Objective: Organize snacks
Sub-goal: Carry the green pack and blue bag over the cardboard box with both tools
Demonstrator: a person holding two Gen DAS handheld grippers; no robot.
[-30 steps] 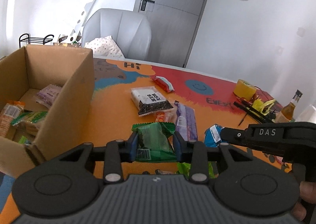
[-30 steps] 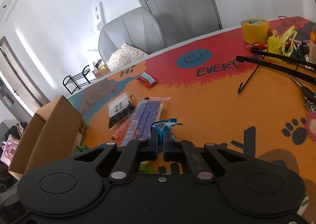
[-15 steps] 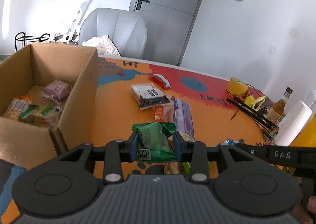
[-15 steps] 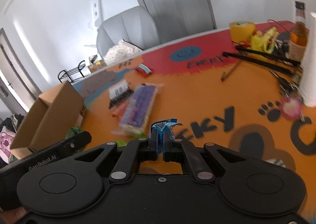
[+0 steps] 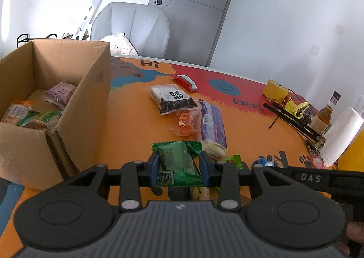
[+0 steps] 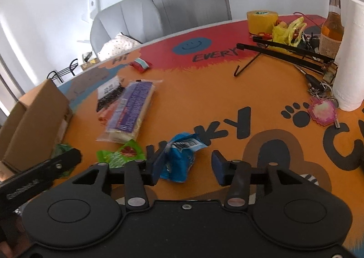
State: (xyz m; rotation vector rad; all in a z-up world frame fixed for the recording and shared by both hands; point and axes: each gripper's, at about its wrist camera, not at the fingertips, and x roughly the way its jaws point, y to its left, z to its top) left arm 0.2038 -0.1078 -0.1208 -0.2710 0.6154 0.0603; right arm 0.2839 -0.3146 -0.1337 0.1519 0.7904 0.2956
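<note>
- Our left gripper [image 5: 178, 168] pinches a green snack packet [image 5: 176, 162] between its blue pads, lifted above the orange table [image 5: 127, 126].
- Our right gripper [image 6: 185, 168] has just been opening; its jaws stand apart, and the blue snack packet [image 6: 179, 155] lies against the left pad, clear of the right one.
- From the left wrist camera, the cardboard box [image 5: 75, 107] sits at ten o'clock with several packets already inside.
- At twelve o'clock lie a purple packet [image 5: 212, 123], an orange packet [image 5: 186, 121] and a black-and-white packet [image 5: 173, 98].
- A red packet [image 5: 184, 81] lies farther off.
</note>
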